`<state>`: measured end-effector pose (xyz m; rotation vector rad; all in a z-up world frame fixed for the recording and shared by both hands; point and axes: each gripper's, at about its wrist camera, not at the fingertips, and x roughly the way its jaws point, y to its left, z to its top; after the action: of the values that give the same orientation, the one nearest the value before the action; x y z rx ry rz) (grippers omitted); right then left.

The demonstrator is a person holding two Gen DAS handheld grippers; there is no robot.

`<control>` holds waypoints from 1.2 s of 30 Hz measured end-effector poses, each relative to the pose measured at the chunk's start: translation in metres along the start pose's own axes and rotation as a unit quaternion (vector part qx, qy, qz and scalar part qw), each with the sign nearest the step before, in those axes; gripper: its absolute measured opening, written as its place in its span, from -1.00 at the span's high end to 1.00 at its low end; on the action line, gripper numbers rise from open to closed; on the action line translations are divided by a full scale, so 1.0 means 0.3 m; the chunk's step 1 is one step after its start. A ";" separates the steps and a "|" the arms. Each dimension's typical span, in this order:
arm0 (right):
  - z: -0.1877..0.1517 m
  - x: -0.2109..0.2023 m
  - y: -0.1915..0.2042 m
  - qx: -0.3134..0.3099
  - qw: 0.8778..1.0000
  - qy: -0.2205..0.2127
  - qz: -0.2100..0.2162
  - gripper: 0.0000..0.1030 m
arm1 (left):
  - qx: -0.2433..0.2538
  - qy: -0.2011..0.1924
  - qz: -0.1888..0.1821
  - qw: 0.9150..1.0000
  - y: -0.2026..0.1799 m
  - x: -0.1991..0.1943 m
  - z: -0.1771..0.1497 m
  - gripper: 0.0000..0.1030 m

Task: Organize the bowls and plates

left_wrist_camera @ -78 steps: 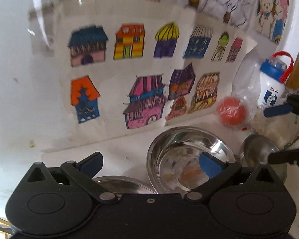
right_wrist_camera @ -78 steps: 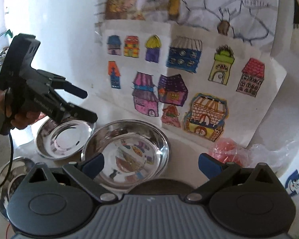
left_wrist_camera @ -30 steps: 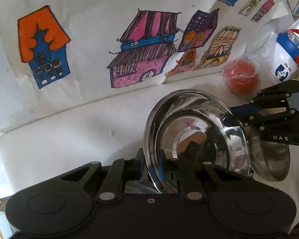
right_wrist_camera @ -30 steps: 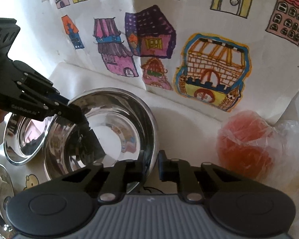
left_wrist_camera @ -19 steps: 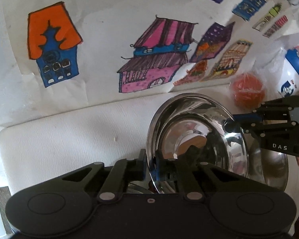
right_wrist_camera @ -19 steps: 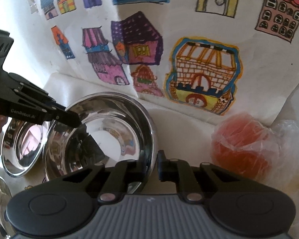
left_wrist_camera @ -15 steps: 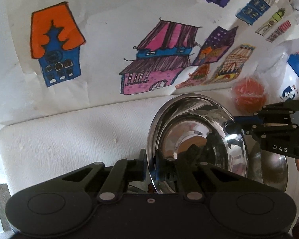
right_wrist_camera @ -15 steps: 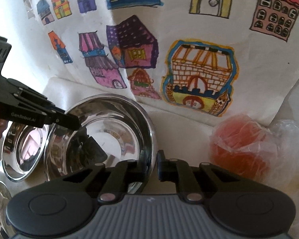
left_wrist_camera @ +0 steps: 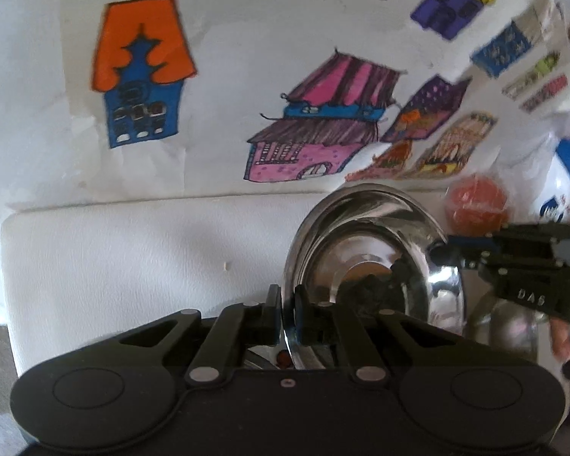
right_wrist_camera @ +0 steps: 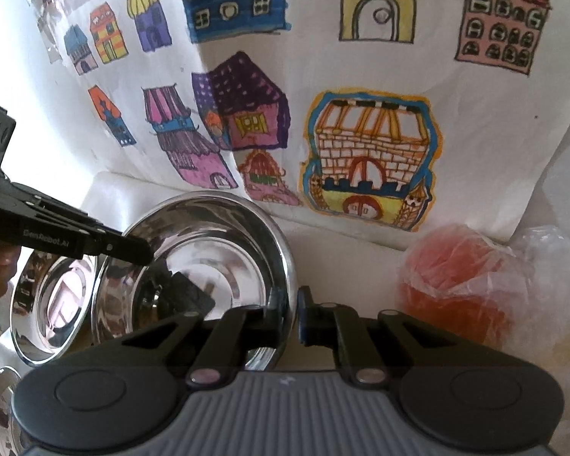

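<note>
Now my left gripper [left_wrist_camera: 287,319] is clamped on the near rim of the large steel bowl [left_wrist_camera: 364,262], lower centre of its frame. My right gripper [right_wrist_camera: 290,315] pinches the opposite rim (same bowl [right_wrist_camera: 209,258], tilted). A smaller steel bowl [right_wrist_camera: 53,304] sits lower left, and a bagged orange fruit [right_wrist_camera: 463,285] sits lower right.
</note>
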<state>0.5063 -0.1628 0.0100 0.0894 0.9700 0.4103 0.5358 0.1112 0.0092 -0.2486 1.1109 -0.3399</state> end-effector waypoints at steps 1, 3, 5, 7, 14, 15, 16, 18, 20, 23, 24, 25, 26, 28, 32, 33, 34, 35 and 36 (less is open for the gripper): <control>0.002 -0.006 0.001 0.000 1.000 -0.003 -0.001 0.85 | -0.001 -0.005 0.002 1.000 -0.003 -0.008 -0.002 0.90; 0.006 -0.018 0.005 -0.002 1.000 -0.009 -0.006 0.85 | -0.002 -0.012 0.006 1.000 -0.017 -0.022 -0.002 0.91; 0.009 -0.032 0.009 -0.001 1.000 -0.015 -0.009 0.85 | -0.003 -0.016 0.012 1.000 -0.032 -0.032 0.000 0.91; 0.009 -0.041 0.009 0.000 1.000 -0.018 -0.008 0.85 | -0.007 -0.019 0.014 1.000 -0.040 -0.040 0.003 0.90; 0.009 -0.101 0.007 -0.003 0.999 -0.035 -0.005 0.86 | -0.015 -0.032 0.015 0.999 -0.049 -0.089 -0.001 0.90; 0.011 -0.111 0.008 -0.003 0.999 -0.038 -0.003 0.86 | -0.014 -0.035 0.016 0.999 -0.051 -0.101 -0.002 0.90; 0.018 -0.122 0.014 -0.005 0.999 -0.041 -0.003 0.86 | -0.013 -0.039 0.015 0.999 -0.055 -0.115 -0.001 0.90; 0.027 -0.142 0.029 -0.009 0.999 -0.046 -0.004 0.86 | -0.012 -0.046 0.016 0.999 -0.057 -0.149 -0.004 0.90; 0.037 -0.168 0.045 -0.014 0.999 -0.051 -0.004 0.86 | -0.010 -0.054 0.019 0.998 -0.058 -0.188 -0.007 0.90; 0.046 -0.202 0.074 -0.018 0.998 -0.058 0.002 0.86 | -0.007 -0.066 0.022 0.998 -0.061 -0.247 -0.019 0.90; 0.051 -0.206 0.090 -0.020 0.998 -0.060 0.003 0.86 | -0.007 -0.069 0.024 0.997 -0.060 -0.268 -0.025 0.90; 0.053 -0.214 0.107 -0.024 0.998 -0.060 0.004 0.86 | -0.008 -0.072 0.026 0.997 -0.059 -0.289 -0.034 0.90; 0.055 -0.217 0.126 -0.027 0.998 -0.060 0.006 0.86 | -0.008 -0.074 0.028 0.997 -0.055 -0.306 -0.042 0.90; 0.061 -0.218 0.164 -0.032 0.998 -0.059 0.011 0.86 | -0.012 -0.077 0.034 0.996 -0.043 -0.345 -0.063 0.90; 0.073 -0.201 0.255 -0.043 0.997 -0.053 0.024 0.86 | -0.022 -0.081 0.048 0.995 -0.001 -0.407 -0.109 0.90; 0.075 -0.194 0.278 -0.047 0.997 -0.051 0.027 0.85 | -0.024 -0.082 0.052 0.995 0.013 -0.423 -0.121 0.90; 0.070 -0.193 0.302 -0.050 0.997 -0.050 0.030 0.85 | -0.026 -0.082 0.056 0.995 0.026 -0.437 -0.132 0.90; 0.066 -0.186 0.325 -0.053 0.997 -0.049 0.033 0.85 | -0.030 -0.082 0.060 0.994 0.043 -0.452 -0.145 0.90; 0.067 -0.177 0.346 -0.056 0.997 -0.047 0.036 0.85 | -0.036 -0.083 0.063 0.994 0.062 -0.465 -0.157 0.90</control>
<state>0.4654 -0.0852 0.0895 0.0415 0.8515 0.5220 0.4399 0.1814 0.0982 -0.2640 0.9712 -0.1651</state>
